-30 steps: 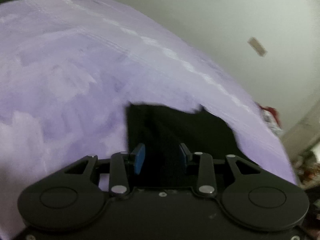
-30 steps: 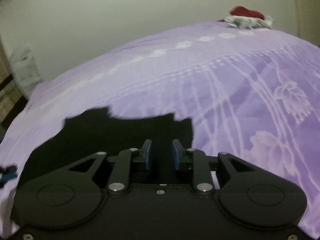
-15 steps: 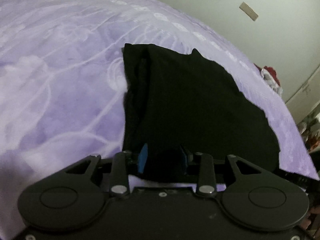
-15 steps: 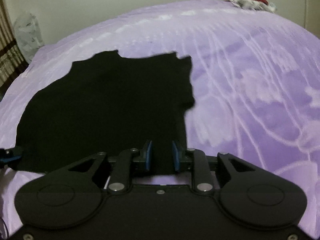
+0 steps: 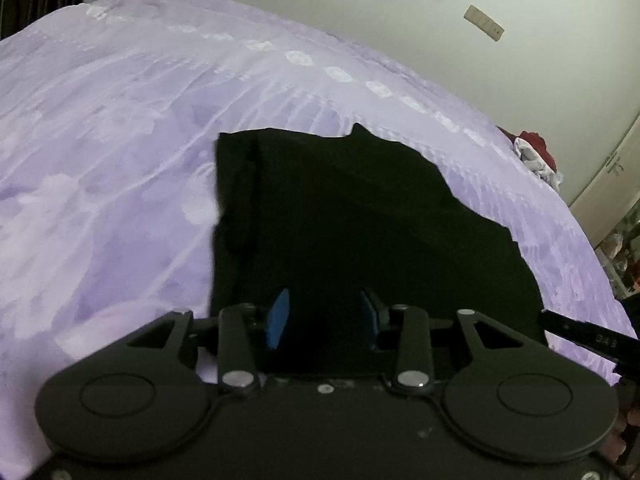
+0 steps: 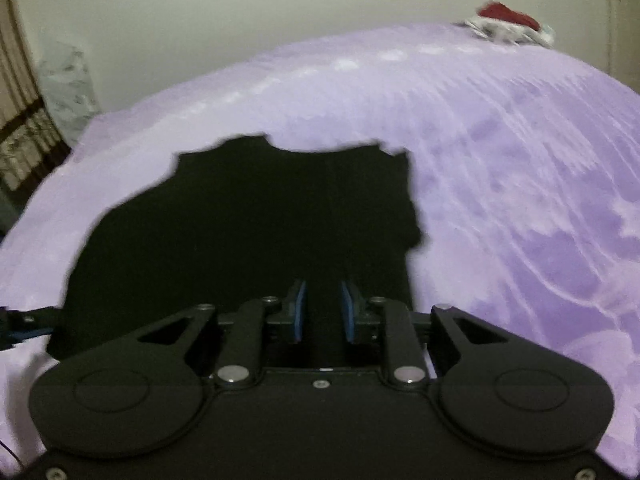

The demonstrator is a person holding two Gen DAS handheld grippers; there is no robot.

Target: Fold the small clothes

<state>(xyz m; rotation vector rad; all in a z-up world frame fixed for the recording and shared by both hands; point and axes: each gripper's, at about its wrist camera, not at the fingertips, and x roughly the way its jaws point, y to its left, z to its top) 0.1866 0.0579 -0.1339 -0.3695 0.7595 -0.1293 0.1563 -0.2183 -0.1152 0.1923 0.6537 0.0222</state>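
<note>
Black garment (image 5: 360, 216) on purple bedspread (image 5: 120, 140), near edge pinched by left claw (image 5: 324, 316), right claw (image 6: 323, 310)

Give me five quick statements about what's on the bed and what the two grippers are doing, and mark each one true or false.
1. The black garment lies on a purple bedspread. True.
2. The garment is white. False: it is black.
3. Black fabric runs between the pads of the right gripper. True.
4. The left gripper hangs over bare bedspread, away from the garment. False: the garment's near edge sits between its fingers.
5. A red and white pile sits at the bed's far edge. True.
</note>
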